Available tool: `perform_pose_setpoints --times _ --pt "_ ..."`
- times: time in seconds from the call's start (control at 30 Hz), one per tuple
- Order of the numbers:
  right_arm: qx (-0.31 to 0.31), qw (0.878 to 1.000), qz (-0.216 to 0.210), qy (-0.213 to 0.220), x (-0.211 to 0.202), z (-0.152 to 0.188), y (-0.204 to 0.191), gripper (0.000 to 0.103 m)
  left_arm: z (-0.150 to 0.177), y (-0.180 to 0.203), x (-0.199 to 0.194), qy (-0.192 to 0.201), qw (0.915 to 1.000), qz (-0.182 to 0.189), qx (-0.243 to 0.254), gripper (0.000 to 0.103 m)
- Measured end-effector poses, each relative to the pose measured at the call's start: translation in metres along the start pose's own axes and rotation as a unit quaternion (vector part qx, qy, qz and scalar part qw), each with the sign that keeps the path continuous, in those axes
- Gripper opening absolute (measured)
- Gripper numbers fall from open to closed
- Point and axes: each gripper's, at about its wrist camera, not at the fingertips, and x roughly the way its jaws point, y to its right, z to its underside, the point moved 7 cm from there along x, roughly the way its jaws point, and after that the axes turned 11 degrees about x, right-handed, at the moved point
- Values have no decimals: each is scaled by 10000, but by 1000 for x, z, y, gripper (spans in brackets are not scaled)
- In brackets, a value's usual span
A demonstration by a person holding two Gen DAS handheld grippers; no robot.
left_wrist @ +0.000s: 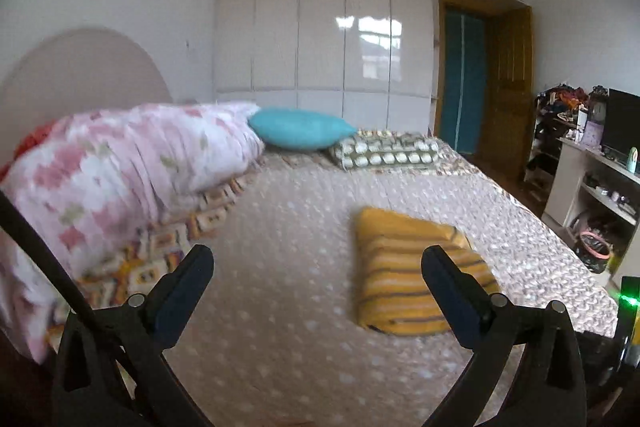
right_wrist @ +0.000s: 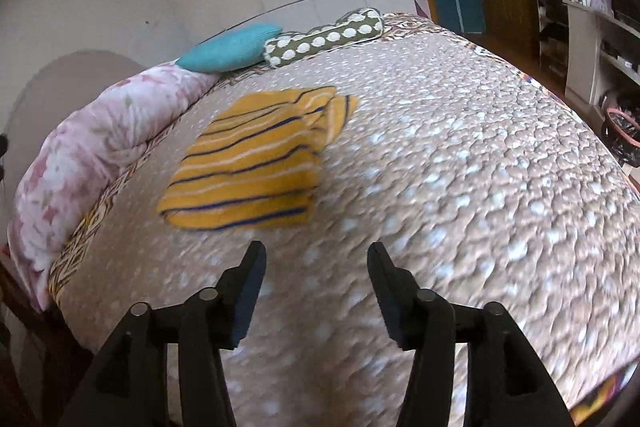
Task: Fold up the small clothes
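Jaws: both sets spread wide, nothing between them.
Left gripper (left_wrist: 318,261): black two-finger tool, above the bed, clear of the cloth.
Right gripper (right_wrist: 316,259): same black tool, just short of the cloth's near edge, not touching it.
Garment: yellow knit piece with dark blue and white stripes (right_wrist: 256,159), folded into a flat, roughly rectangular stack; a second folded layer sticks out at its far corner.
Garment position: lying flat near the middle of the bed; seen right of centre in the left wrist view (left_wrist: 416,279).
Bed cover: beige quilted spread with pale dots (right_wrist: 460,167).
Left of garment: rolled pink floral duvet (right_wrist: 92,155) along the bed edge, apart from it.
Far end: teal cushion (right_wrist: 230,49) beside an olive pillow with cream dots (right_wrist: 326,37).
Background: glossy white wardrobe (left_wrist: 324,27), wooden door (left_wrist: 508,87), cluttered shelves (left_wrist: 560,115).
Image quality: motion blur in both views.
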Motion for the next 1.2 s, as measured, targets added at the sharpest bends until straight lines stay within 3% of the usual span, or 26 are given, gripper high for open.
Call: perform_pose_setpoints --times 0.2,0.4,0.5,0.83,1.2 --pt "-132 9994 264 -183 10 17 -3 61 64 43 35 -906 9956 223 6 103" --pt "-316 9965 724 -270 16 32 9 64 132 67 75 -2153 9756 395 -173 103" --pt "-364 9942 948 -366 20 38 15 64 151 69 83 -2441 9688 361 -236 103" --pt "-699 9911 1050 -430 28 47 1 68 170 64 85 -2724 9607 324 -422 103" --pt "-846 9899 1049 -450 33 51 -4 70 180 71 93 -2893 9571 176 -81 103"
